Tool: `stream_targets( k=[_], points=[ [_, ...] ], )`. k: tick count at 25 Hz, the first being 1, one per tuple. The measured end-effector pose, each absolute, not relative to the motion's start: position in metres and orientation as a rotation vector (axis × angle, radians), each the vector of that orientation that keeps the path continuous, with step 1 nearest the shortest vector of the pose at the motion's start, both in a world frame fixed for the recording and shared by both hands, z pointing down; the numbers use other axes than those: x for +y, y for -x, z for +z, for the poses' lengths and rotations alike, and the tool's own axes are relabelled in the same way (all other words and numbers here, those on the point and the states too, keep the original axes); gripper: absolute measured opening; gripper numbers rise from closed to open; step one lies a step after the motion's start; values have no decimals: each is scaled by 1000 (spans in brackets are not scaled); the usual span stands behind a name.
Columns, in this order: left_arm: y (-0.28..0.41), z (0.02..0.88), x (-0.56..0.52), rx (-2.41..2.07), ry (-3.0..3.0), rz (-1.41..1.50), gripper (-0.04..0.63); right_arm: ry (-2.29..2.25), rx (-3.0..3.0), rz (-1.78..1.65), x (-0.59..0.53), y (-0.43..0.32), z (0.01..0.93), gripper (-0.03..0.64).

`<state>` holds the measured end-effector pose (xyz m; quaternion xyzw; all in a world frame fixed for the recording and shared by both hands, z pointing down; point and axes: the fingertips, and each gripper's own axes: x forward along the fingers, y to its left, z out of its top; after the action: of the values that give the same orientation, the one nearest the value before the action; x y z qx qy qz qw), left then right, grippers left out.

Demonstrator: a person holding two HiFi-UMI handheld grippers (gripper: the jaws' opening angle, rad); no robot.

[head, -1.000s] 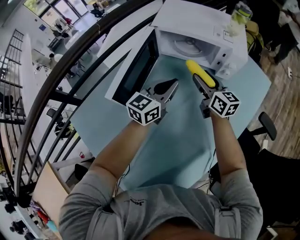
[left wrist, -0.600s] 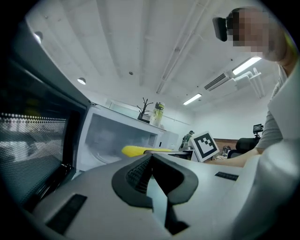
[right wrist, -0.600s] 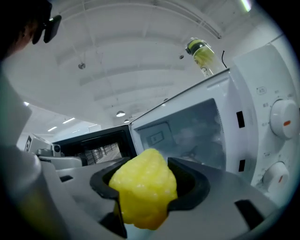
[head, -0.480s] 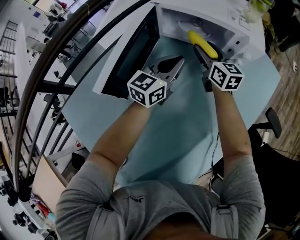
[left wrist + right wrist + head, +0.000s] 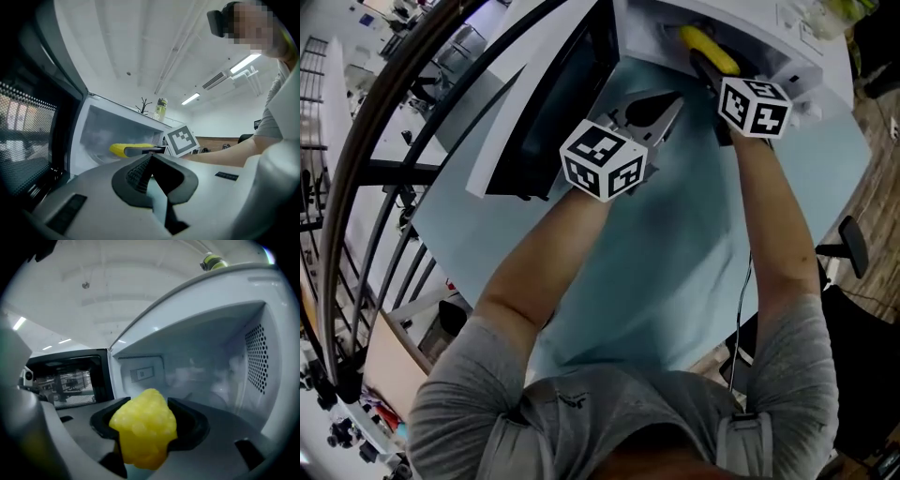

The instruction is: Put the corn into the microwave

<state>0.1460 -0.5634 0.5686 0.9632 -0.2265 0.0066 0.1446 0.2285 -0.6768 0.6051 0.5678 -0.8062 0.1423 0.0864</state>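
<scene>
The yellow corn is clamped lengthwise in my right gripper, which is shut on it. Its far tip pokes into the open cavity of the white microwave. In the right gripper view the corn fills the gap between the black pads, with the microwave cavity right ahead. My left gripper hovers over the table just left of it, fingertips together and nothing held. The left gripper view shows the corn at the cavity mouth beside the right gripper's marker cube.
The microwave door stands swung open to the left, close to my left gripper. A bottle stands on top of the microwave. The light blue table spreads below my arms. A dark railing runs along the left, and an office chair is at the right.
Both grippers have moved forward toward the microwave. The corn has gone from in front of the opening to its tip inside the cavity mouth.
</scene>
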Motion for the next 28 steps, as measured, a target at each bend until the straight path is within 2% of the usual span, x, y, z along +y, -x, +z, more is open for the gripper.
stream_targets(
  k=[14,28],
  points=[
    [-144,579,-610,-735,-2779,42,18,-1740,-2279,436,-727,-241,628,253],
    [-142,600,-612,-733,-2758,72,18,-1699,-2093,357,-750,-260,634,253]
  ],
)
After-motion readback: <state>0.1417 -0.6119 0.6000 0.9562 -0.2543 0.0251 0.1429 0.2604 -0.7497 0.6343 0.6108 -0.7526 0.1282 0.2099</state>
